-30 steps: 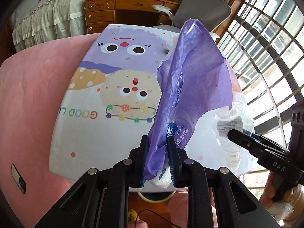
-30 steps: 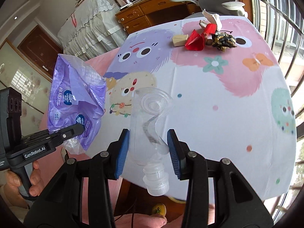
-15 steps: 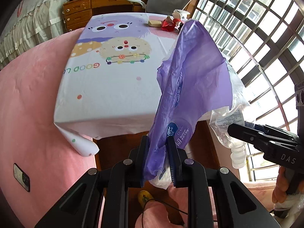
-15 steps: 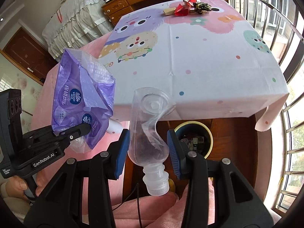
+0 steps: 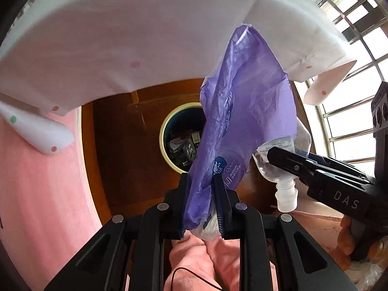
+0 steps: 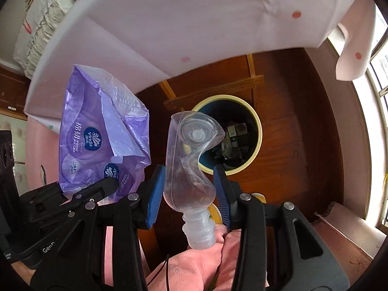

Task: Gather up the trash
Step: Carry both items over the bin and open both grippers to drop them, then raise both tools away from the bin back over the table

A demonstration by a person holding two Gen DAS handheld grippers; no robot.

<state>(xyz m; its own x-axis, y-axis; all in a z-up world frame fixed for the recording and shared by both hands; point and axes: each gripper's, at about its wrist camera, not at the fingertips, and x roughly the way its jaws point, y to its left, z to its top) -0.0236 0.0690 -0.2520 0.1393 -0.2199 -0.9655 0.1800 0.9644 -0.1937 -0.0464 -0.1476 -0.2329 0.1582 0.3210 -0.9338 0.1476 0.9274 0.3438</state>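
Both views are aimed down under a table edge. A white tablecloth [image 5: 150, 36] w/ small coloured dots is seen hanging across the top of each view, its corner drooping at right by a barred window [image 5: 351, 126]. Below it, a dark brown wood floor [image 6: 291, 145] is shown, w/ table framing crossing it. A round trash bin [image 6: 257, 131] w/ pale yellow rim and dark inside sits on the floor under the table; mixed scraps are seen in it. Pink fabric [image 5: 38, 194] fills the left side; a ruffled bed cover [image 6: 41, 29] is glimpsed far left in the right wrist view.

The left gripper [image 5: 202, 206] is clamped narrow on a purple tissue wrapper [image 5: 245, 121], held upright, nr the bin in view. The right gripper [image 6: 190, 191] is closed on a crushed clear plastic bottle [image 6: 191, 165], cap end toward the camera, base pointing at the bin. Wrapper and bottle are held side by side, apart from the bin.
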